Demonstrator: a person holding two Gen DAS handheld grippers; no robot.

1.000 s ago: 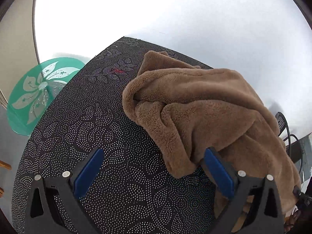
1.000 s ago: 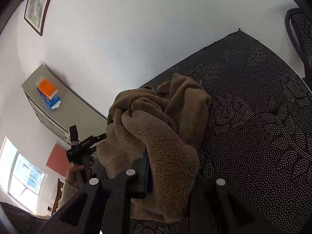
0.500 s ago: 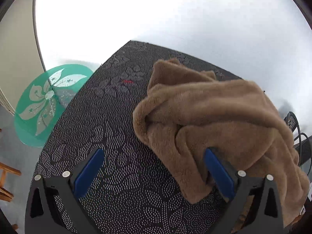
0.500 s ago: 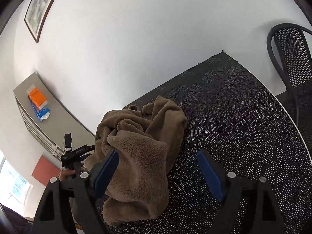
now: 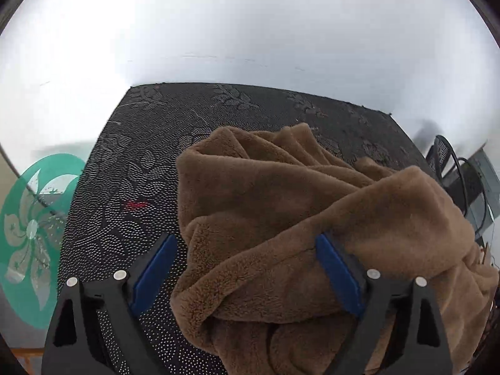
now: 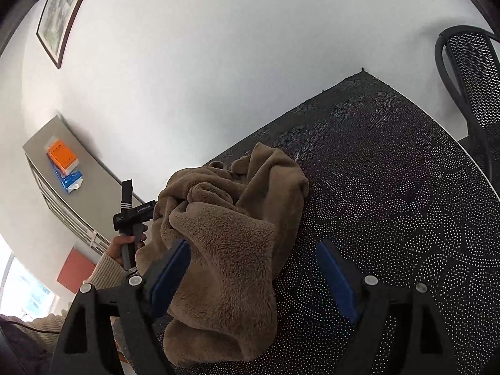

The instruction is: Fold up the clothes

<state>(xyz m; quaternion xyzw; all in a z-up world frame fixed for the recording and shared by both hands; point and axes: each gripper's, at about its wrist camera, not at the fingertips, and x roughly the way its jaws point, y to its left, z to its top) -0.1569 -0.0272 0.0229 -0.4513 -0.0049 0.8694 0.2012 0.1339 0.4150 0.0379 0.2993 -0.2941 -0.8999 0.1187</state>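
Brown fleece garment (image 5: 281, 218) sits bunched on the table (image 6: 390, 187); left gripper (image 5: 247, 268) and right gripper (image 6: 253, 272) both gape, probably hunting an edge to spread.

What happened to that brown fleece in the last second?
The right tongs, shut on the fleece a second ago, opened and let it go; it now lies slumped on the table. The left tongs stayed open, edging nearer with fleece between them. The fleece stays crumpled, unfolded.
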